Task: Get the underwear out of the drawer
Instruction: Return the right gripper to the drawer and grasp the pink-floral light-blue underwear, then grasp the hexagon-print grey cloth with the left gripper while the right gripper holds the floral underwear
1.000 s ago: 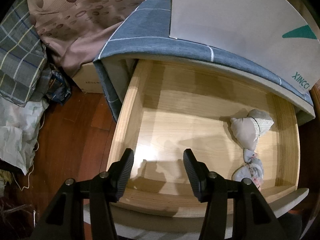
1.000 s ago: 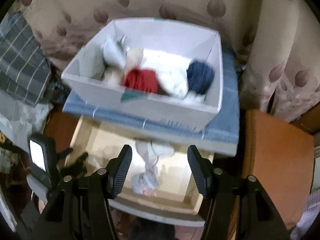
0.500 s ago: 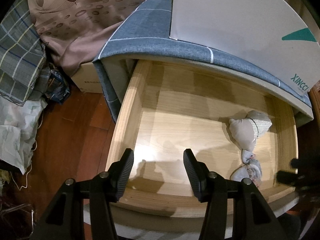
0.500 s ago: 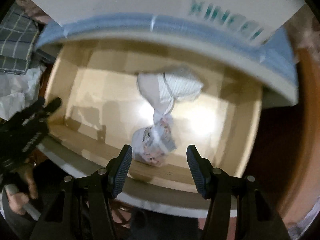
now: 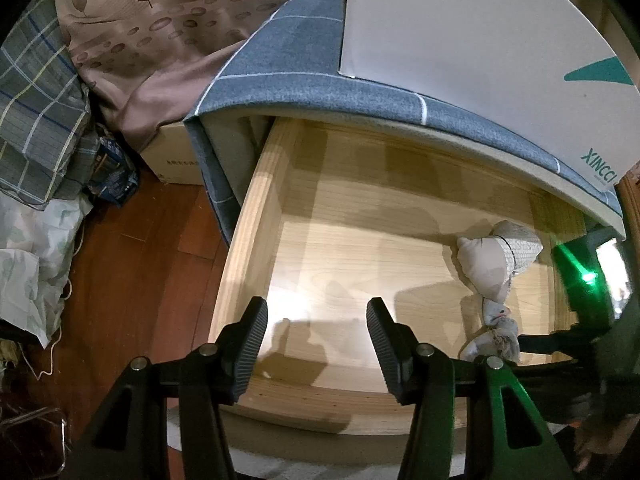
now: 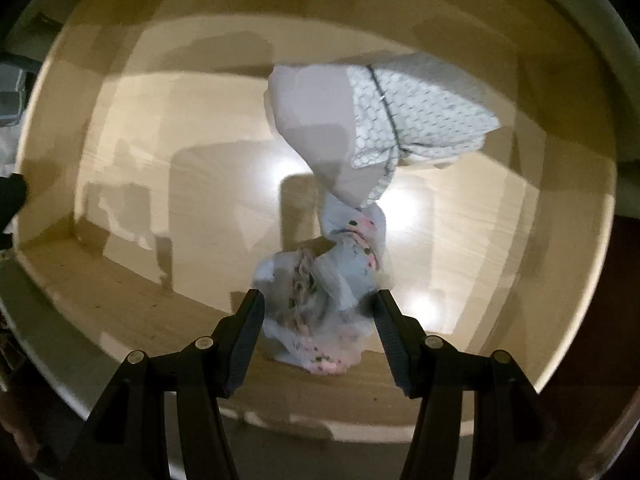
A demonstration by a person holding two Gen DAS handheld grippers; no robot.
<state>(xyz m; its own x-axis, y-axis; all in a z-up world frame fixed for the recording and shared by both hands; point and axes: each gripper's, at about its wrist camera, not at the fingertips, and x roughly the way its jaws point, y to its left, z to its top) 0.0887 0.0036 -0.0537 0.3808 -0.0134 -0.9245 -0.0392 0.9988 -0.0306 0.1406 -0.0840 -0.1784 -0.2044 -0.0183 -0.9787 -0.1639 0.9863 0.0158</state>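
Note:
The wooden drawer stands pulled out. Two pieces of underwear lie at its right side. A beige and white patterned one sits toward the back. A crumpled floral one rests against the front wall. My right gripper points down into the drawer, open, with its fingers on either side of the floral piece and not squeezing it. Its dark housing with a green light shows in the left wrist view. My left gripper hangs open and empty over the drawer's front left.
A white cardboard box stands on the blue-grey cloth top above the drawer. Left of the cabinet are a brown carton, plaid fabric and pale bags on the red-brown floor. A hand shows at the lower right.
My right gripper dropped from above the white box down into the drawer, straddling the floral underwear, and has come into the left wrist view. The left gripper stayed put.

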